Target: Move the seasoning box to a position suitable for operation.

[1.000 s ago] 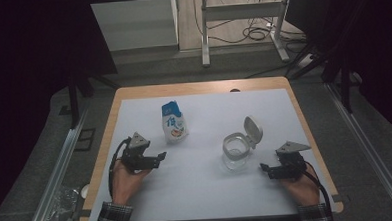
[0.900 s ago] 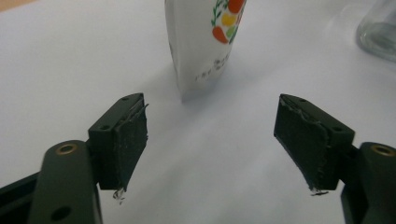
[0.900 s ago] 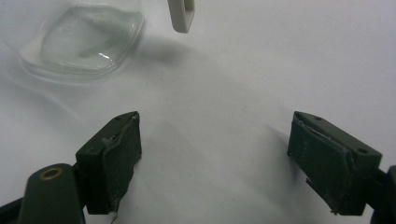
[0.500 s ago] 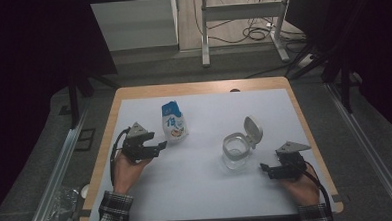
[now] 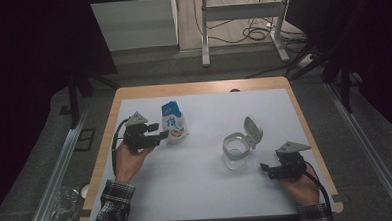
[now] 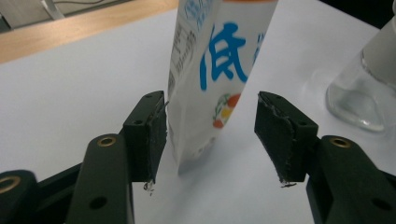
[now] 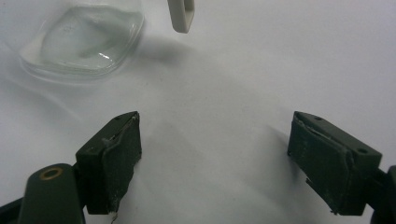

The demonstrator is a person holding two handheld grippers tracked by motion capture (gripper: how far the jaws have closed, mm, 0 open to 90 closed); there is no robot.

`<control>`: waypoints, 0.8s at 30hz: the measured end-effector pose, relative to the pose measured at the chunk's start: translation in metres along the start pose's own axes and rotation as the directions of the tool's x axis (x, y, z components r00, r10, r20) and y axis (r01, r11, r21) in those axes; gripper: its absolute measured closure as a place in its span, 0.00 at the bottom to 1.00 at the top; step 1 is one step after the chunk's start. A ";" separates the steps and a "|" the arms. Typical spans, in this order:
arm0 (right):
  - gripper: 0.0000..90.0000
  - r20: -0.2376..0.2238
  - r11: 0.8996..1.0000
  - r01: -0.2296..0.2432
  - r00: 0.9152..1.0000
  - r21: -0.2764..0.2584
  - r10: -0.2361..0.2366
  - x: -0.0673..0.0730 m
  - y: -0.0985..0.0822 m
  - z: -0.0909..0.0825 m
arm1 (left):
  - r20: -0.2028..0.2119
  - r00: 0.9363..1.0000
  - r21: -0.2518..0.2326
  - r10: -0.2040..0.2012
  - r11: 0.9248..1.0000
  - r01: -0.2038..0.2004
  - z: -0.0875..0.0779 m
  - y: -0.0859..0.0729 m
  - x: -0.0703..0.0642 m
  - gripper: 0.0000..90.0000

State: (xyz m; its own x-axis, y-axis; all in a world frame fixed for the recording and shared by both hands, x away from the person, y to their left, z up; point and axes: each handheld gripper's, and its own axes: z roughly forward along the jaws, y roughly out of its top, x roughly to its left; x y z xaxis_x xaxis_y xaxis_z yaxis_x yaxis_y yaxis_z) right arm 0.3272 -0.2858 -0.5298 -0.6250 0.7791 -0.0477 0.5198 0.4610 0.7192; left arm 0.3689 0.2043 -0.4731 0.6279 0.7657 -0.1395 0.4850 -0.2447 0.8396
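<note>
A small white and blue milk carton (image 5: pixel 173 122) (image 6: pixel 215 70) stands upright at the left of the white sheet (image 5: pixel 197 185). My left gripper (image 5: pixel 161 137) (image 6: pixel 211 128) is level with the carton's lower part, one jaw on each side of it. Its jaws have just been closing and stand open; the left pad (image 6: pixel 152 135) sits right at the carton's edge, while a gap remains at the right pad (image 6: pixel 280 135). My right gripper (image 5: pixel 264 169) (image 7: pixel 215 154) rests open on the sheet, nothing between its jaws, just right of a clear glass jar (image 5: pixel 235 151) (image 7: pixel 84 35).
The jar's grey flip lid (image 5: pixel 253 129) (image 7: pixel 181 14) stands open. The wooden table edge (image 5: pixel 198 87) frames the sheet. Beyond it are the dark floor, metal rails (image 5: pixel 61 161) and a desk frame with cables (image 5: pixel 240 28).
The left hand moved up and right across the sheet to the carton, so its jaws now straddle the carton. The right hand and the jar stayed put.
</note>
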 end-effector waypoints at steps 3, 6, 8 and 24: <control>0.20 0.000 1.000 0.002 1.000 0.000 -0.002 0.000 0.000 0.000 | 0.006 1.000 -0.021 0.007 1.000 -0.007 0.001 0.005 0.002 0.49; 0.20 0.000 1.000 0.002 1.000 -0.003 -0.002 0.000 0.000 0.000 | 0.005 1.000 -0.044 0.020 0.999 -0.020 0.004 0.007 0.005 0.51; 0.20 0.000 1.000 0.002 1.000 -0.003 -0.002 0.000 0.000 0.000 | 0.010 1.000 -0.061 0.027 0.998 -0.026 0.006 0.007 0.007 0.52; 0.20 0.000 1.000 0.002 1.000 -0.004 -0.002 0.000 0.000 0.000 | 0.028 0.996 -0.155 0.080 0.985 -0.074 0.021 0.005 0.012 0.71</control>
State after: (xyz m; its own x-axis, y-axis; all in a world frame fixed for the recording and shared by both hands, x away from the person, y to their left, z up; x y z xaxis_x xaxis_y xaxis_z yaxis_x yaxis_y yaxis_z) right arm 0.3274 -0.2859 -0.5302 -0.6263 0.7780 -0.0494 0.5162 0.4614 0.7216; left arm 0.3919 0.1998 -0.4812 0.6810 0.7271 -0.0867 0.3370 -0.2060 0.9187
